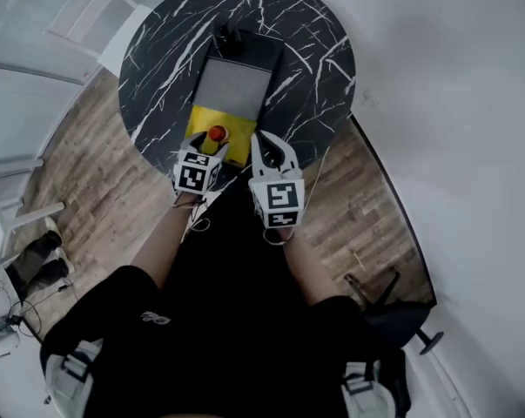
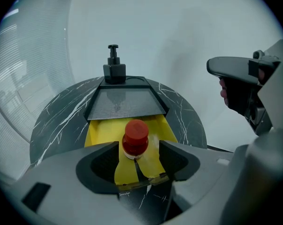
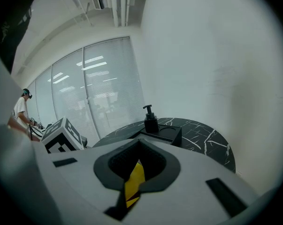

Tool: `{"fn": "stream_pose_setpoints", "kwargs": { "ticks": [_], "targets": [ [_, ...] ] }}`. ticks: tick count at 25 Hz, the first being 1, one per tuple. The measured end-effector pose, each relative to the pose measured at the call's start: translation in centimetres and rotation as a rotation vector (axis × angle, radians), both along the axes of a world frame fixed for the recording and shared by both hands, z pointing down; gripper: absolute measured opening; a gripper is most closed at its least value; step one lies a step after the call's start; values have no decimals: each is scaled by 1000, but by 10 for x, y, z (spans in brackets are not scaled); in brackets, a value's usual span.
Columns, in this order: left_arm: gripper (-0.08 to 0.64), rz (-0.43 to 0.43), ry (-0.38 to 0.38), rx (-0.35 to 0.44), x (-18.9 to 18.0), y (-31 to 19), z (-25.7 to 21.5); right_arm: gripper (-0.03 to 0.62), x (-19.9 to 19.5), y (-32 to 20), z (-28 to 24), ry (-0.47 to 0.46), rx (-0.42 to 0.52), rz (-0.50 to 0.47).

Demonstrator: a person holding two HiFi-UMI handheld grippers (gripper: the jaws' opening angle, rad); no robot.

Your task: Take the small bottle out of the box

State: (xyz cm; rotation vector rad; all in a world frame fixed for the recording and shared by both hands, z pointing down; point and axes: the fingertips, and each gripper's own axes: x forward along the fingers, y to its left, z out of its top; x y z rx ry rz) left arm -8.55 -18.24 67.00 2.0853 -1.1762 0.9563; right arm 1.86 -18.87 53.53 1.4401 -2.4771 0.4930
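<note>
Black marble bench [image 1: 158, 68], round, wood floor below. Yellow box [image 1: 201, 122] lies open on it, with the small bottle [image 2: 134, 137] standing red cap up in its near end. Left hand-held gripper [image 2: 137, 148] is spread wide around the bottle, pads not touching. Right hand-held gripper [image 3: 138, 144] is closed; yellow shows in its gap, pinched or not I can't tell. Risks: an off-centre close could tip the bottle, a cap-only grip could slip, and the lift could drag the box.

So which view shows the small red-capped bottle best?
The left gripper view: the small bottle stands between the left gripper's open jaws. The head view shows only its red cap from above; the right gripper view does not show it.
</note>
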Motion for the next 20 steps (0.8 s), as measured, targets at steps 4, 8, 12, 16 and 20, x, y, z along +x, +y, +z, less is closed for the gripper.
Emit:
{"fn": "stream_pose_setpoints", "kwargs": {
  "ticks": [4, 8, 12, 16, 20],
  "targets": [
    [253, 19, -9, -15, 4, -4, 5, -5, 4, -3, 2, 2, -5, 14],
    [259, 44, -27, -27, 7, -6, 10, -5, 8, -5, 4, -1, -10, 26],
    [261, 56, -40, -42, 7, -8, 17, -5, 11, -11, 5, -3, -13, 38],
    [261, 60, -45, -53, 8, -11, 20, -5, 10, -14, 7, -4, -19, 39],
    [260, 60, -53, -64, 8, -15, 24, -5, 8, -18, 10, -7, -24, 32]
  ]
}}
